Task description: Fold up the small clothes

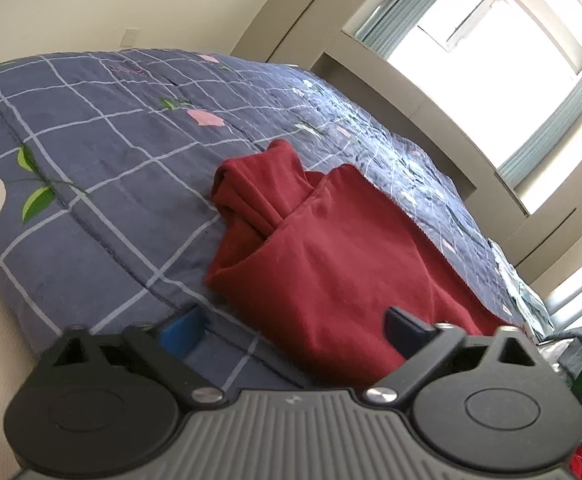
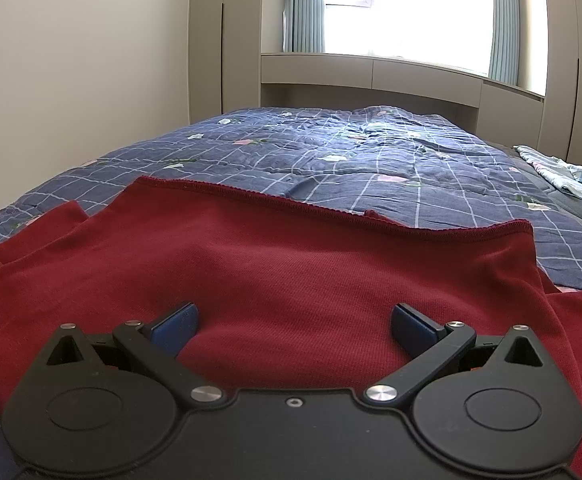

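Garment: red top (image 2: 291, 272) spreads crosswise directly ahead of my right gripper (image 2: 295, 326) | offset right of my left gripper (image 1: 293, 330), probably nearer the right | both released, holding nothing.

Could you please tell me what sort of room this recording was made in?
Most likely a bedroom: a bed under a blue checked quilt fills the view, tall built-in wardrobes flank a curtained window, and a red garment lies on the quilt.
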The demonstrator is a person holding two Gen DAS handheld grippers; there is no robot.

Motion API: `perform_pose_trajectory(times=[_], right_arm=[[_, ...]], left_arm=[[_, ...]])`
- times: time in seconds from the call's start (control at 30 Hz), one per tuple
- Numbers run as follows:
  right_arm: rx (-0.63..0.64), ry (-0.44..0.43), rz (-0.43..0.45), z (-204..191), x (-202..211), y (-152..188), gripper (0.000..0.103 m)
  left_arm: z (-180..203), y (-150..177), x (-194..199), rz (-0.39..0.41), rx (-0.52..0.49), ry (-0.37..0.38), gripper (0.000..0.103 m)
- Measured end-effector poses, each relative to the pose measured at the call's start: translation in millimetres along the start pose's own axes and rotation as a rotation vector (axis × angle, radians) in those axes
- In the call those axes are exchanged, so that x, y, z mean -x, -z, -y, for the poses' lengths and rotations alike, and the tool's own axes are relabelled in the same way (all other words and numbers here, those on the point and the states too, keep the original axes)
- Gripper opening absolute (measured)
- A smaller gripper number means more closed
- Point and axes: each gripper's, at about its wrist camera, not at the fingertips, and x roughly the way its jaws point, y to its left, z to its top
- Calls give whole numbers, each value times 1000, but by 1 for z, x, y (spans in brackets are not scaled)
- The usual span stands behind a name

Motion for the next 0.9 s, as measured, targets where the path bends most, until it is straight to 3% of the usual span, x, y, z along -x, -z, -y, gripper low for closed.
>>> perform_pose_trajectory(times=[0.1,0.13,0.27,0.33,0.4,0.53,0.6,0.7,0.83,0.9], right_arm=[[0,0,0,0,0,0,103],[0,0,0,0,0,0,103],[0,0,0,0,0,0,103],[0,0,0,0,0,0,103],[0,0,0,0,0,0,103],[0,0,0,0,0,0,103],[0,0,0,0,0,0,103],[0,0,0,0,0,0,103],[0,0,0,0,1,0,103],[0,1,0,0,1,0,103]], left_arm=[[-1,-2,1,12,5,6,68],[-2,-2,1,16,14,-2,65],[-5,-1,-1,14,32,-5,66],[-5,-1,-3,8,41,15,78],[-5,-1,-5,11,52,28,82],[-6,-2,-9,19,80,22,82],[-7,-4,-11,23,100,11,78],[-11,-7,-14,22,122,-21,62],[-15,-8,-15,19,135,-29,50],[-17,-9,-15,18,139,-31,49]])
